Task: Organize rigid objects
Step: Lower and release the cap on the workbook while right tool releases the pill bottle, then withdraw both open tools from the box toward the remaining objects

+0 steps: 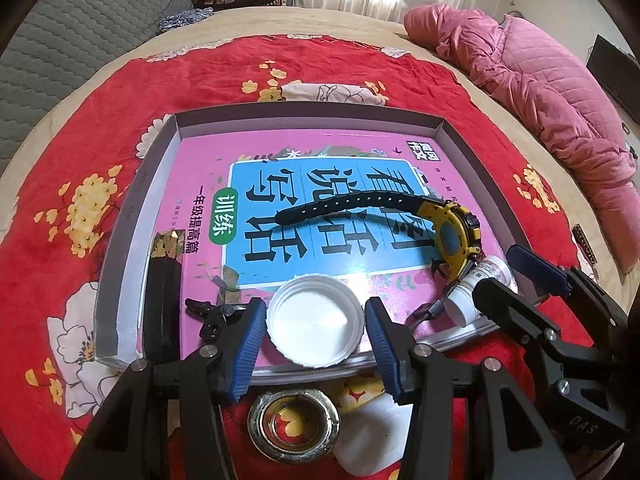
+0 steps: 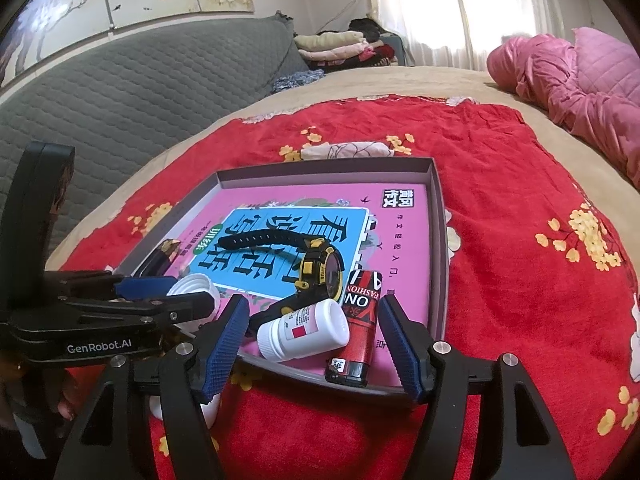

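Tray (image 1: pixel 442 130) on bed holds book, watch (image 1: pixel 452 232), bottle (image 2: pixel 304 330), lighter (image 2: pixel 358 328), cap (image 1: pixel 316 320). Left tongs (image 1: pixel 316 330) wide around cap, not pinching. Right tongs (image 2: pixel 314 344) wide, empty, over bottle and lighter. Metal ring (image 1: pixel 294 424) remains outside tray's near edge.

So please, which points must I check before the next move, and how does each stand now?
1. Left tool open around white lid, pads not pressing: ok.
2. Right tool open, clear of white bottle and red lighter: ok.
3. Bottle, lighter, watch inside the tray: ok.
4. Metal ring still outside the tray, on the red cloth: not ok.
5. Lid resting flat: cannot tell.
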Demonstrator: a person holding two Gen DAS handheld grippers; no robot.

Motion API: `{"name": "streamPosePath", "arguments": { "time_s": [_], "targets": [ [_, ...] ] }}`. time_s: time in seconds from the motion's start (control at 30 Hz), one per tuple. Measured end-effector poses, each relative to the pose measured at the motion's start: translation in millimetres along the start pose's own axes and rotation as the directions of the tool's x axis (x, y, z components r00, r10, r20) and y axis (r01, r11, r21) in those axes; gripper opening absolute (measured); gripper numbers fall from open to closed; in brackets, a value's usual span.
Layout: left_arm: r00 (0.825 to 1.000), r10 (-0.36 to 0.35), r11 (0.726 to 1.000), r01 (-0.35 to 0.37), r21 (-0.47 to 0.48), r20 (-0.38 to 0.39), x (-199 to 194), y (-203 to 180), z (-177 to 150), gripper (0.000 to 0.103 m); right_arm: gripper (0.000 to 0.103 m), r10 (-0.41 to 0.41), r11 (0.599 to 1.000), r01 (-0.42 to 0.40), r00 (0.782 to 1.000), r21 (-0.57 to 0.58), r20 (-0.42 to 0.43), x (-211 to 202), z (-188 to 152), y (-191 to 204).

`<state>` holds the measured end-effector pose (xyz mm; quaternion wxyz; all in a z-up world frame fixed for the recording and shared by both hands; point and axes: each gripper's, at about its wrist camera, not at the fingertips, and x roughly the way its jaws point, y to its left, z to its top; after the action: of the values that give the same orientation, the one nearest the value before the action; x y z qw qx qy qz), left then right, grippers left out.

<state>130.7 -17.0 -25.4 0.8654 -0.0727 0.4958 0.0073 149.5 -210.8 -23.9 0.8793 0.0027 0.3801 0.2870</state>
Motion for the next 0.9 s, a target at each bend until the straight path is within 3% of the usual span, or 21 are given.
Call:
{"name": "streamPosePath", "arguments": {
  "time_s": [0.4, 0.53, 0.9],
  "targets": [
    [0.999, -0.007, 1.0, 0.007, -0.019, 0.033, -14, 6, 1, 0.052, 0.07, -0.007, 1.0, 0.007, 1.0, 0.004, 0.02, -3, 0, -1],
    [0.999, -0.01, 1.0, 0.011, -0.028, 0.039, -20, 10, -1, 0.055, 0.075, -0.006, 1.0, 0.006, 1.0, 0.007, 0.026, -4, 0, -2],
    [0.999, 0.013, 0.999, -0.01, -0.047, 0.052, -46, 32, -16, 0.055, 0.075, 0.051, 0.997, -0.045, 0.993, -0.058, 0.106, -24, 1, 16]
  ]
}}
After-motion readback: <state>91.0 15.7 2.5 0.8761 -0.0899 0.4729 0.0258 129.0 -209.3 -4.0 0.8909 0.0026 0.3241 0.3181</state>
